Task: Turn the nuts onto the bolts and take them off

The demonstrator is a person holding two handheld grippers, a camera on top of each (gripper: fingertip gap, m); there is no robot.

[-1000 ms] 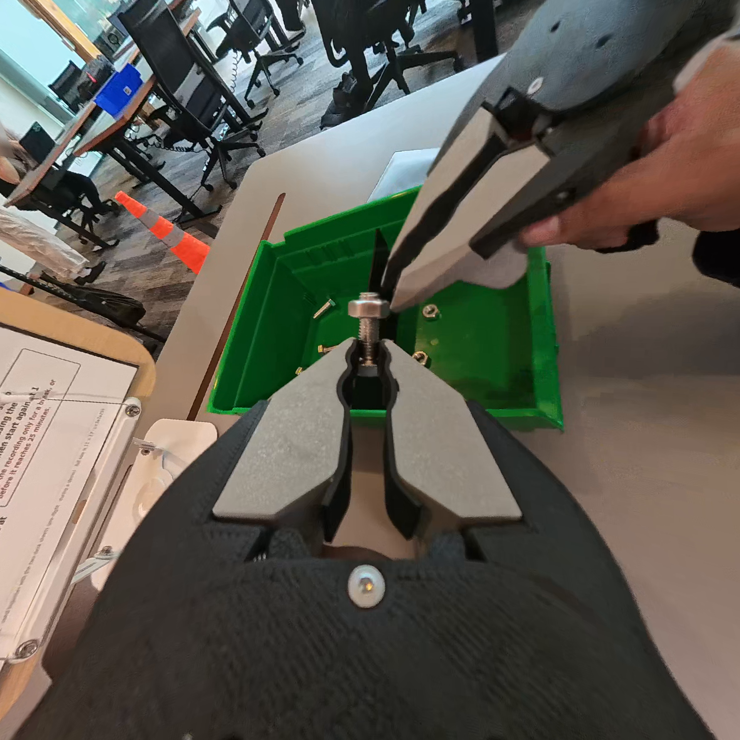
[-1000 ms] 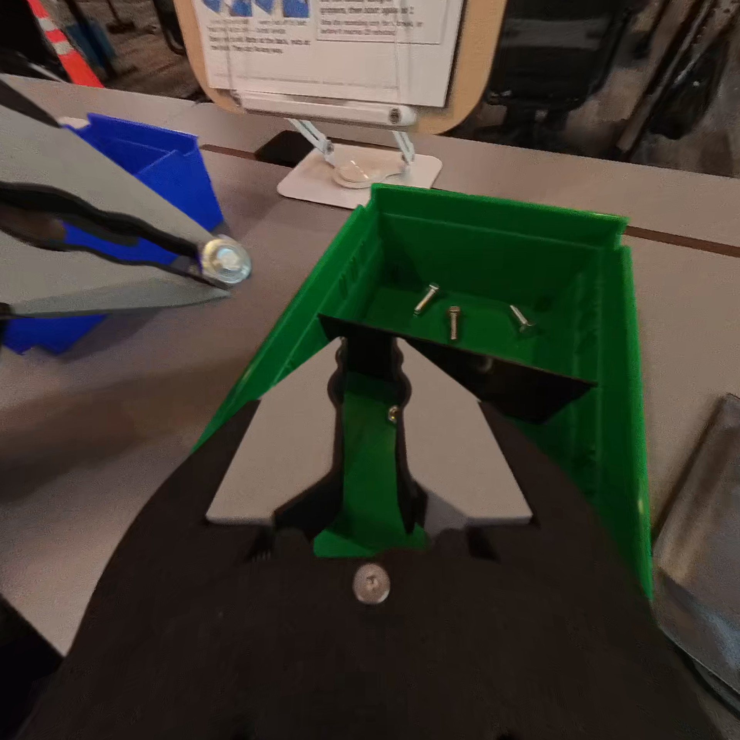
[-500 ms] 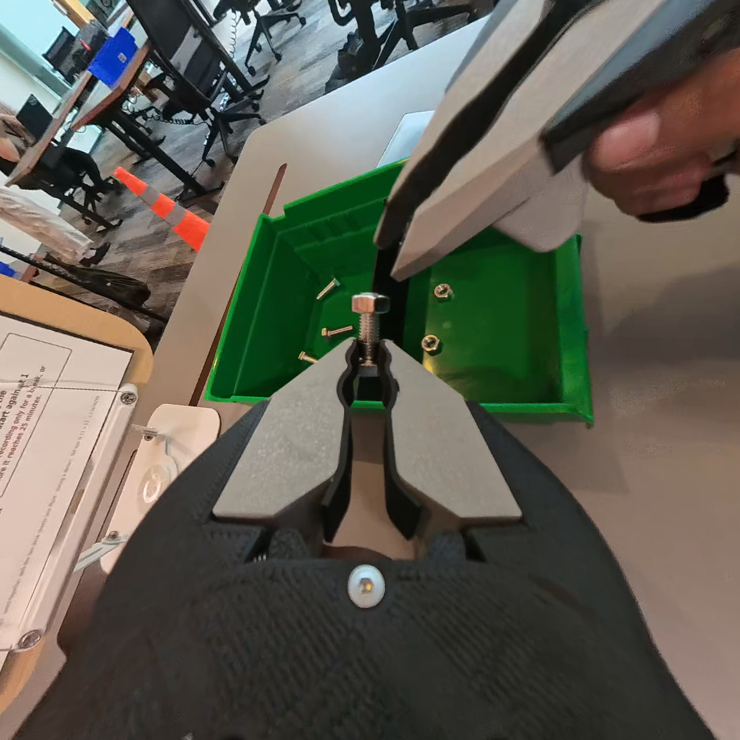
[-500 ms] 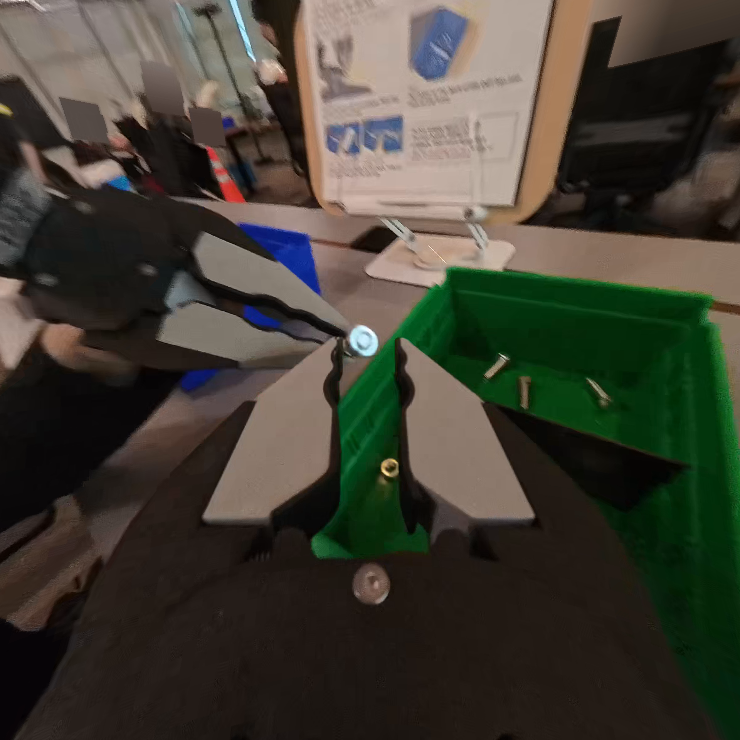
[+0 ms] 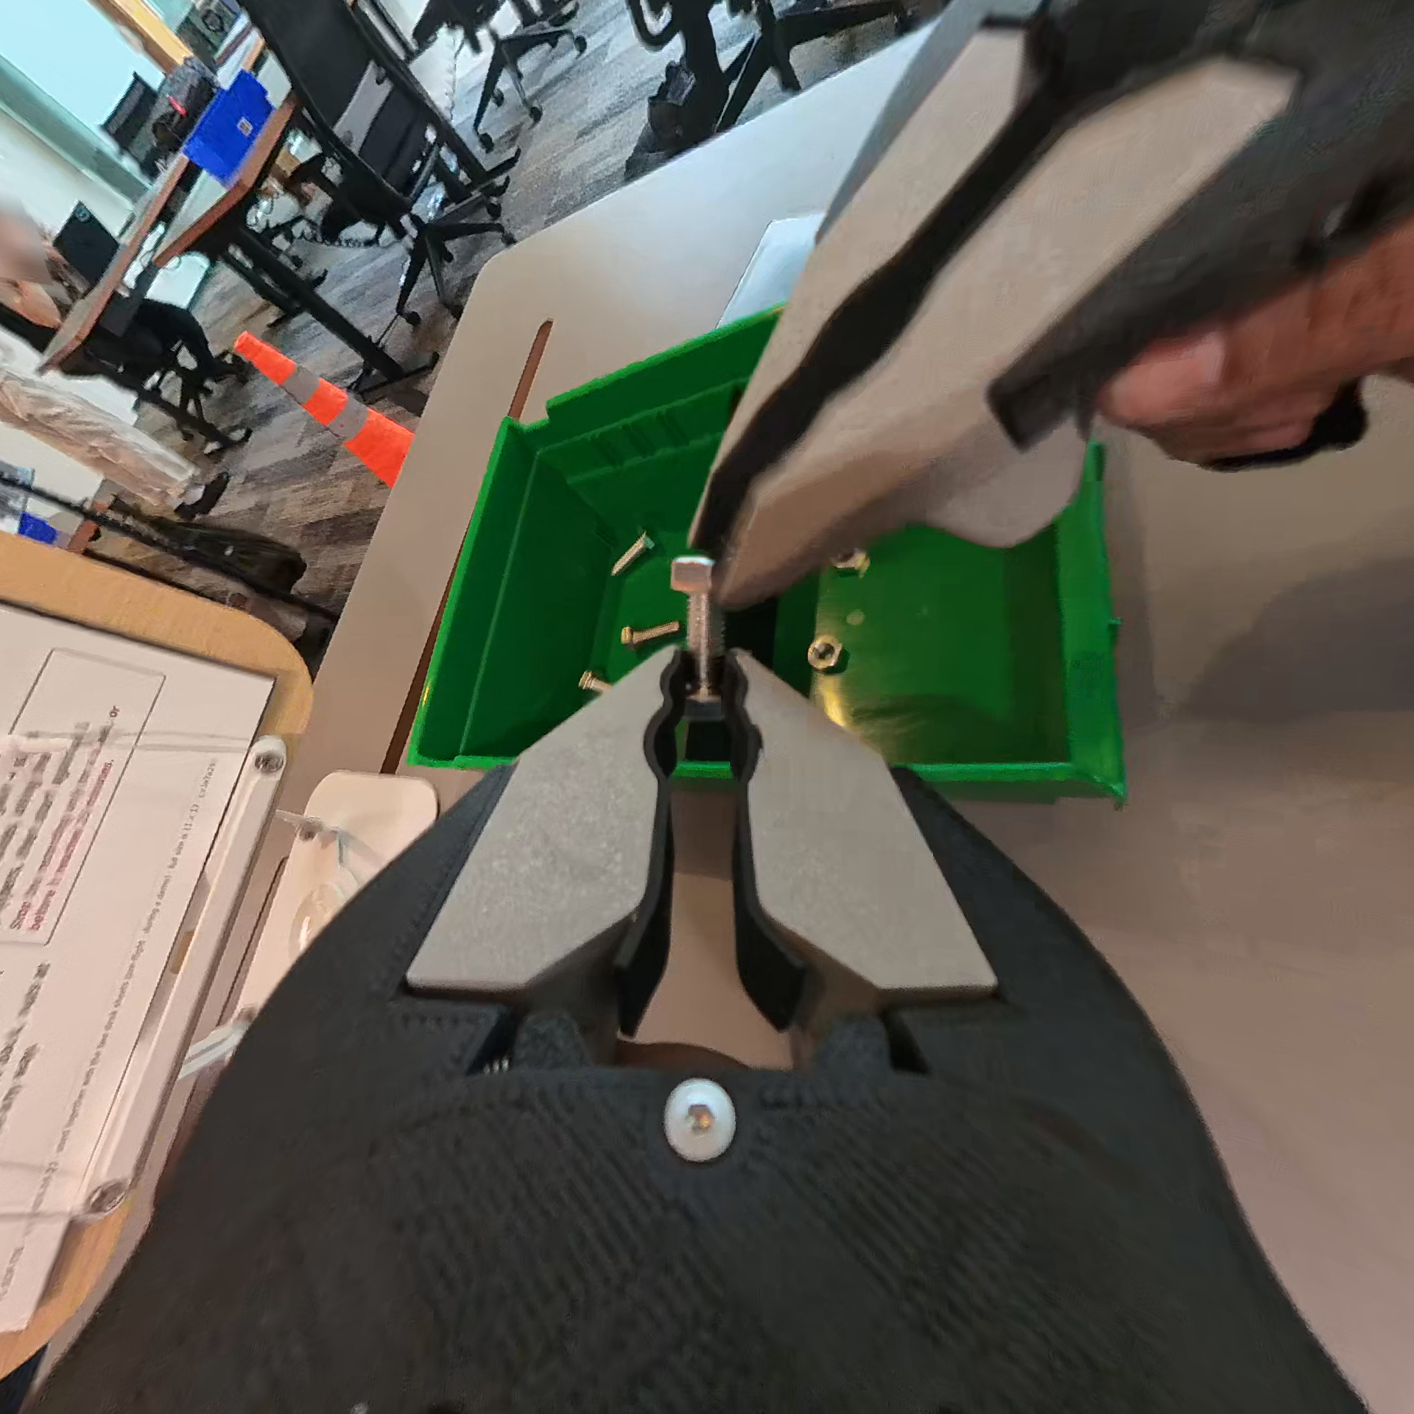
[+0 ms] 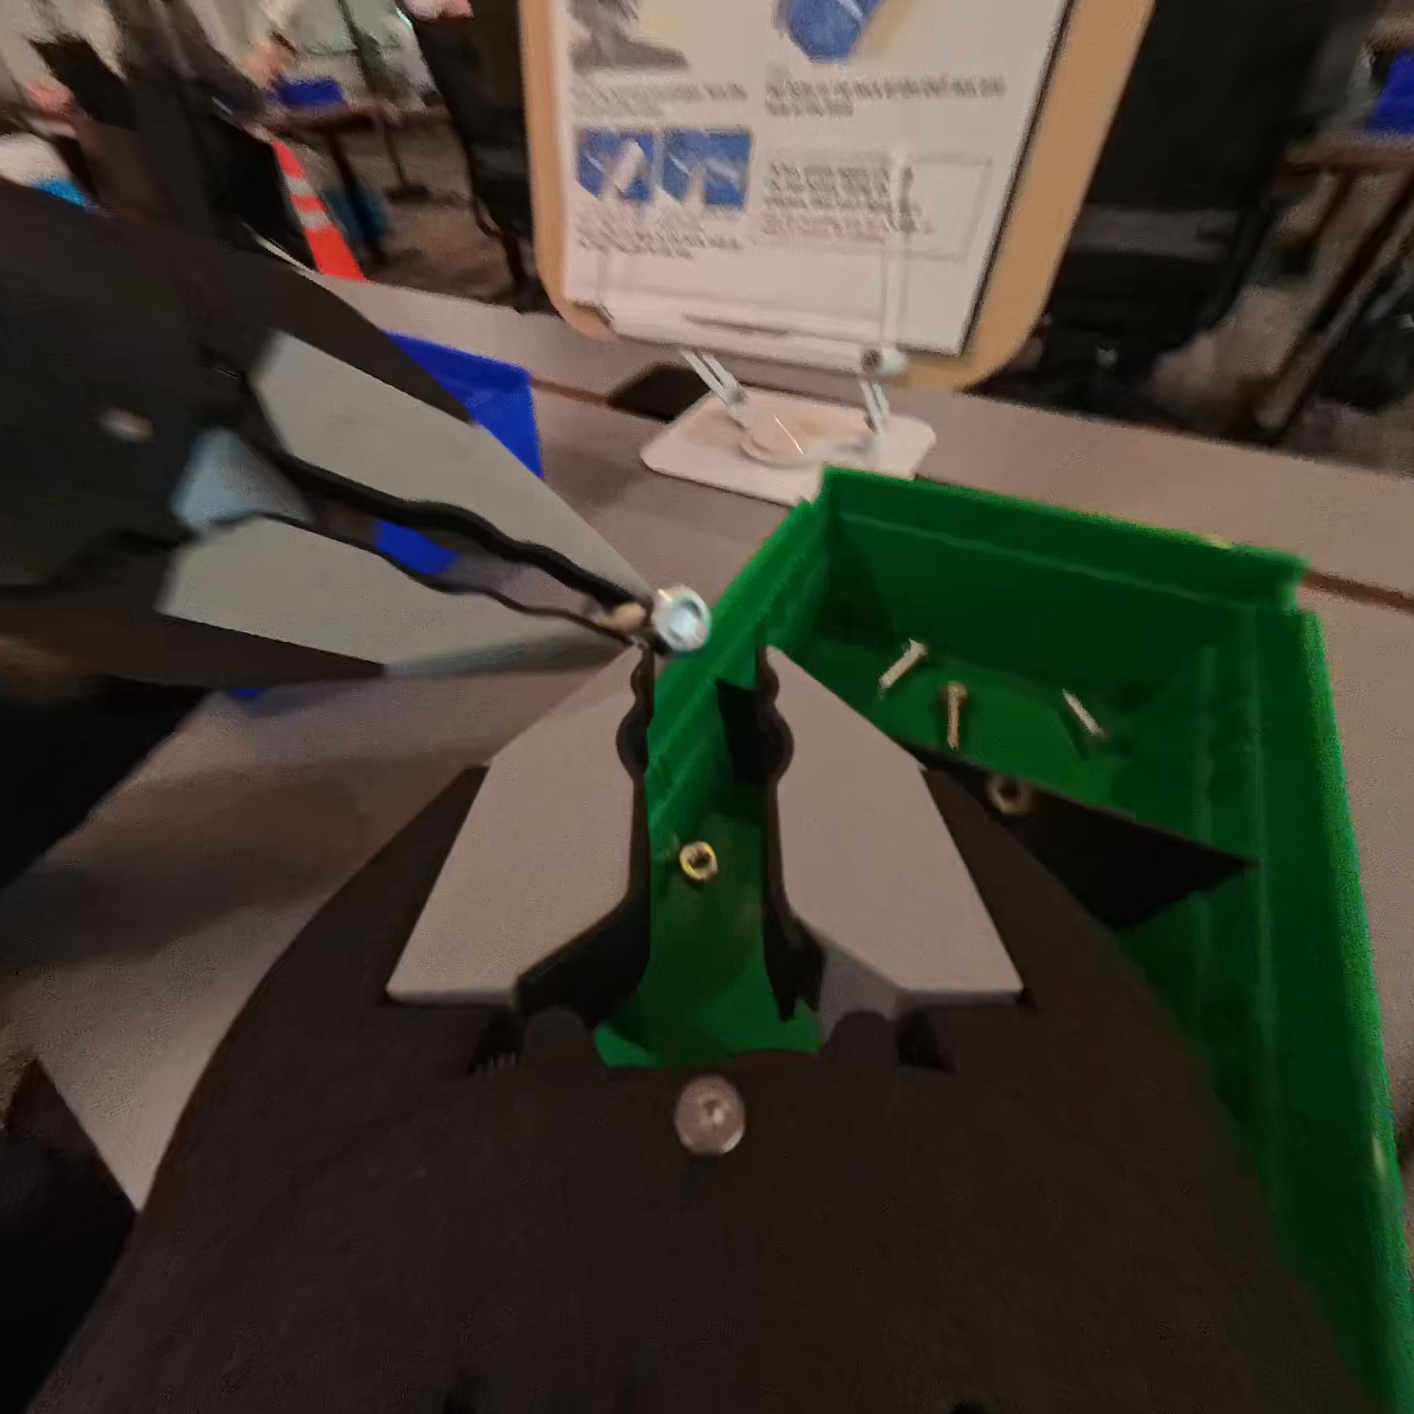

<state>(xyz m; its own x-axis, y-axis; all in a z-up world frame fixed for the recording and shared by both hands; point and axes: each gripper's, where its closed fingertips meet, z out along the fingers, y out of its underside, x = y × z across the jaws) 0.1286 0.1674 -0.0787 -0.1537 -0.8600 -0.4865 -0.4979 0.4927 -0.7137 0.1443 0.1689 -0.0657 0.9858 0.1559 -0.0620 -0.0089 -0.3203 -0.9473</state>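
My right gripper (image 6: 704,673) has open air above the green bin (image 5: 490,612), but my left gripper (image 5: 704,681) and its upright bolt (image 5: 698,620) crowd the near wall, touching close.

Each gripper has a black, bumpy body that gets wide at the back. The left gripper (image 5: 702,673) has two flat grey fingers (image 5: 566,834) shaped like pointy wedges, with wavy black inner edges. A round silver screw (image 5: 698,1120) sits in the middle. The right gripper (image 6: 704,673) looks the same, with its own silver screw (image 6: 709,1113).
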